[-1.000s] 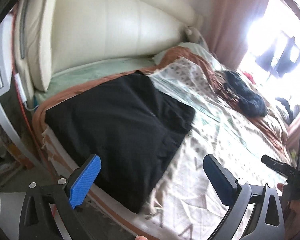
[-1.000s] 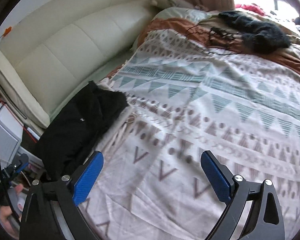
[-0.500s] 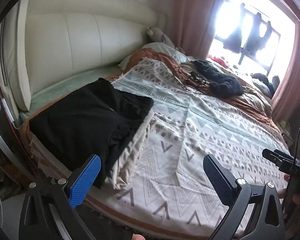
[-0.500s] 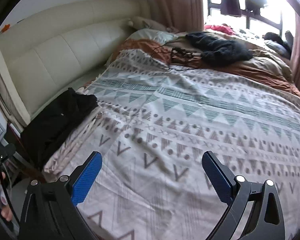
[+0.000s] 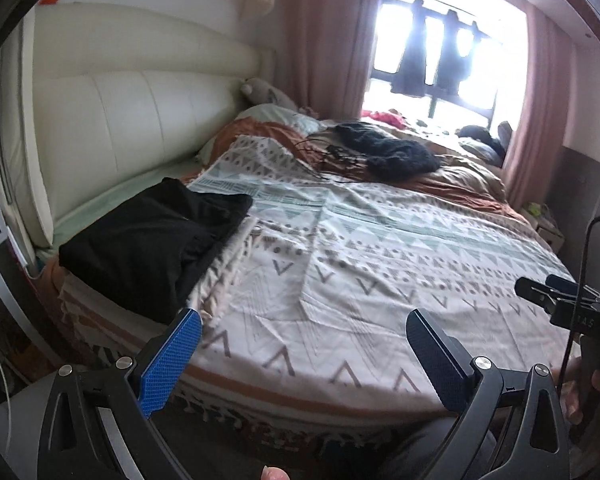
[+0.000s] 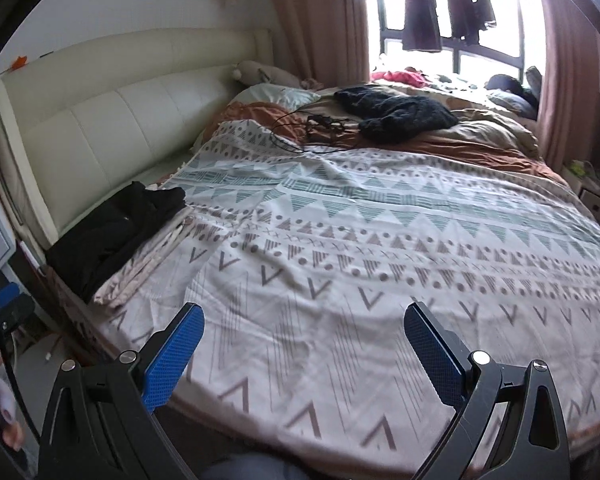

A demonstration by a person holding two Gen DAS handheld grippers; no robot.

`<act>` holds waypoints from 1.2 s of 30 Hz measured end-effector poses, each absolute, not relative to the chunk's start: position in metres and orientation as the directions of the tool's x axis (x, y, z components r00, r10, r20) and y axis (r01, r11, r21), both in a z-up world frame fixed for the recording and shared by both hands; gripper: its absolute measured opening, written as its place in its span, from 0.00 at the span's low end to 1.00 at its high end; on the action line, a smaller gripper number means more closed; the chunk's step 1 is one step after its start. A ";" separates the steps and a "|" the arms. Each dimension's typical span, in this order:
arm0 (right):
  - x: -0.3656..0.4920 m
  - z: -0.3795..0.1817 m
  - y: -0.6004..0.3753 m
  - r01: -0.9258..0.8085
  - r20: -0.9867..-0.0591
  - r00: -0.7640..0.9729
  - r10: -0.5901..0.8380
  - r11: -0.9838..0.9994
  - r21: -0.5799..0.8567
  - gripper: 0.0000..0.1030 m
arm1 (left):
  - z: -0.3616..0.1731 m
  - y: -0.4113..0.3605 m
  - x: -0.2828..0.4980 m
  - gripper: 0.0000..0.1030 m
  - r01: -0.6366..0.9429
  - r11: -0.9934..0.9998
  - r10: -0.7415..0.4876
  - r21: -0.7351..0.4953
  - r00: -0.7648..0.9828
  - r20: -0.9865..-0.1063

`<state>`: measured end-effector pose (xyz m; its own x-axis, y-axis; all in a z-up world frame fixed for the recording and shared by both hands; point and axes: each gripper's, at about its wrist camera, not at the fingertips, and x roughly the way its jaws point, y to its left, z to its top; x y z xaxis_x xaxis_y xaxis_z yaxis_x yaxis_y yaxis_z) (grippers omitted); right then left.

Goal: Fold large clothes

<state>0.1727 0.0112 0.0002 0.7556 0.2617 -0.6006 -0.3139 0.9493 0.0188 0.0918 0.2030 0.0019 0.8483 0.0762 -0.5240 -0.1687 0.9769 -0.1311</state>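
- Both claws gape wide and carry nothing: left gripper (image 5: 300, 354) and right gripper (image 6: 302, 354) hang off the bed's near edge, likely between garments.
- Patterned bedspread (image 6: 380, 240) fills the middle, a flat bare surface that would suit folding.
- Folded black garment (image 5: 156, 236) lies at nine o'clock on a folded pale cloth (image 5: 228, 264), stacked aside as though finished; its long axis runs from seven toward one o'clock.
- Dark knitted garment (image 6: 396, 114) sits crumpled at twelve o'clock, probably waiting.

Window (image 5: 440, 60) blowing out white at 1 o'clock, hanging clothes (image 6: 420, 12) showing only as silhouettes, person's hand (image 5: 580, 392) being cropped at 4 o'clock, folded black garment (image 6: 112, 236) hiding the bed's corner.
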 end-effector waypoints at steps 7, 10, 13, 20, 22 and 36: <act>0.117 0.003 -0.020 -0.263 -0.554 0.800 0.233 0.964 0.025 0.97 | -0.001 0.170 0.050 0.99 -0.094 0.990 0.029 -0.103 0.861 -0.507; 0.097 0.008 -0.035 -0.255 -0.536 0.810 0.237 0.966 0.043 0.97 | 0.000 0.159 0.033 0.99 -0.066 0.992 0.002 -0.110 0.866 -0.500; 0.073 0.011 -0.049 -0.241 -0.518 0.824 0.230 0.969 0.046 0.97 | 0.004 0.145 0.013 0.99 -0.039 0.994 -0.016 -0.104 0.875 -0.483; 0.021 0.014 -0.072 -0.197 -0.491 0.853 0.176 0.980 0.009 0.97 | 0.011 0.121 -0.028 0.99 -0.006 0.997 -0.027 -0.071 0.891 -0.453; 0.007 0.015 -0.077 -0.199 -0.480 0.858 0.181 0.980 0.014 0.97 | 0.012 0.116 -0.039 0.99 0.000 0.997 -0.033 -0.075 0.897 -0.441; -0.062 0.005 -0.103 -0.135 -0.451 0.884 0.123 0.991 0.006 0.97 | 0.017 0.088 -0.081 0.99 0.058 0.997 -0.077 -0.059 0.916 -0.394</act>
<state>-0.0620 -0.1028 0.0052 0.8838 0.1231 -0.4515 -0.1350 0.9908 0.0057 -0.0810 0.0877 0.0168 0.9160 -0.0771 -0.3937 0.0583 0.9965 -0.0594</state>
